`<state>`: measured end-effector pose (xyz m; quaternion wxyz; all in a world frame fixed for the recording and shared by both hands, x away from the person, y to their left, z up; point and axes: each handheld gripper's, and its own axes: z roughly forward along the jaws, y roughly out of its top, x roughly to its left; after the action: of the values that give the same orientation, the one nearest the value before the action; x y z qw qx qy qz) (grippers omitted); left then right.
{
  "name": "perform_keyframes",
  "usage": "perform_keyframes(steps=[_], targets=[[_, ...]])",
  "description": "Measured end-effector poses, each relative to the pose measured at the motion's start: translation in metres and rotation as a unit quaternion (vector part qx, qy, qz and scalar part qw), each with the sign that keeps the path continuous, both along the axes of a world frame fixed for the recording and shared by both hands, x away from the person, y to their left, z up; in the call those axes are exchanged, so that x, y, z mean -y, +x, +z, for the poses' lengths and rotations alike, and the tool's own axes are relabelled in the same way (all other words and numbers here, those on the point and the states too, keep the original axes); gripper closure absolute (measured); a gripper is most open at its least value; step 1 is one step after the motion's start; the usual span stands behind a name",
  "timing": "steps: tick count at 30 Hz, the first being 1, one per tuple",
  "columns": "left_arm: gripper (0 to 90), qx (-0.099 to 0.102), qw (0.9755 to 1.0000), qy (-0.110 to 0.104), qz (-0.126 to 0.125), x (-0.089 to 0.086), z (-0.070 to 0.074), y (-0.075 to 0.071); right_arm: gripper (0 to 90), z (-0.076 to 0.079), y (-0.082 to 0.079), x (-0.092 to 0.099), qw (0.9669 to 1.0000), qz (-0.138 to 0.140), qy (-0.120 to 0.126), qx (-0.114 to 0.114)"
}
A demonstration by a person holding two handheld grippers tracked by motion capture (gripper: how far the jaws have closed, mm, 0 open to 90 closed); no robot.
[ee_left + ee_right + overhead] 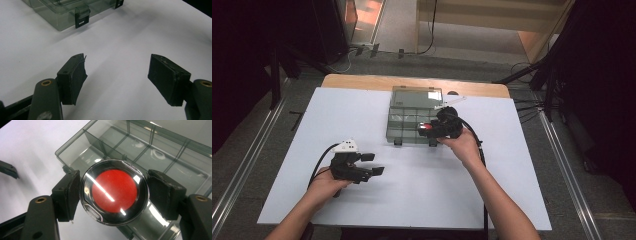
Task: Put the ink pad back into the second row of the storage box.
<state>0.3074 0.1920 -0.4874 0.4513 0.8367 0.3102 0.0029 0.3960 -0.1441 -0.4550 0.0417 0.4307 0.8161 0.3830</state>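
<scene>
The right gripper (113, 192) was clamped on a round clear case with a red disc inside (114, 191), one black pad pressed against each side of its rim. In the right gripper view the case sat flat between the jaws, its lid catching streaks of light, and hung over the near edge of a smoky clear plastic box (155, 152) divided into compartments. From the high view the right gripper (438, 127) held the case (428, 128) above the front right part of the box (414, 107), close to one of the dark latches on the box's front wall. Whether the case touched the box could not be told. The person's right hand (464, 146) gripped the tool from the near side, its cable trailing back along the forearm.

The left gripper (117, 77) stood wide apart with nothing between its jaws; the worn pad of one jaw was frayed at its edge. It pointed across the bare white sheet (125, 37) towards the box (62, 15), whose front corner and a latch (82, 16) showed at the top of the left gripper view. In the high view the left gripper (374, 164) rested low over the white sheet (422, 190), well apart from the box and to its near left, held by the person's left hand (324, 187). The sheet covered a wooden table (362, 81), whose far edge showed beyond it.
</scene>
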Motion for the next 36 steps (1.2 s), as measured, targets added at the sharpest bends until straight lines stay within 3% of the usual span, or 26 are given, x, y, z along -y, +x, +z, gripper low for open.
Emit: perform_keyframes(steps=[22, 30, 36], targets=[[29.9, 0.000, 1.0000, -0.003, 0.001, -0.001, 0.000, 0.000, 30.7, -0.015, 0.018, -0.012, 0.9995, -0.018, -0.024, -0.001], [30.0, 0.000, 1.0000, -0.005, 0.003, -0.001, 0.000, 0.001, 28.9, -0.015, 0.017, -0.011, 0.9996, -0.019, -0.016, -0.011], [29.9, -0.002, 1.0000, -0.008, 0.004, -0.002, 0.001, 0.001, 24.9, -0.008, 0.013, -0.008, 0.9996, -0.026, -0.012, 0.006]])
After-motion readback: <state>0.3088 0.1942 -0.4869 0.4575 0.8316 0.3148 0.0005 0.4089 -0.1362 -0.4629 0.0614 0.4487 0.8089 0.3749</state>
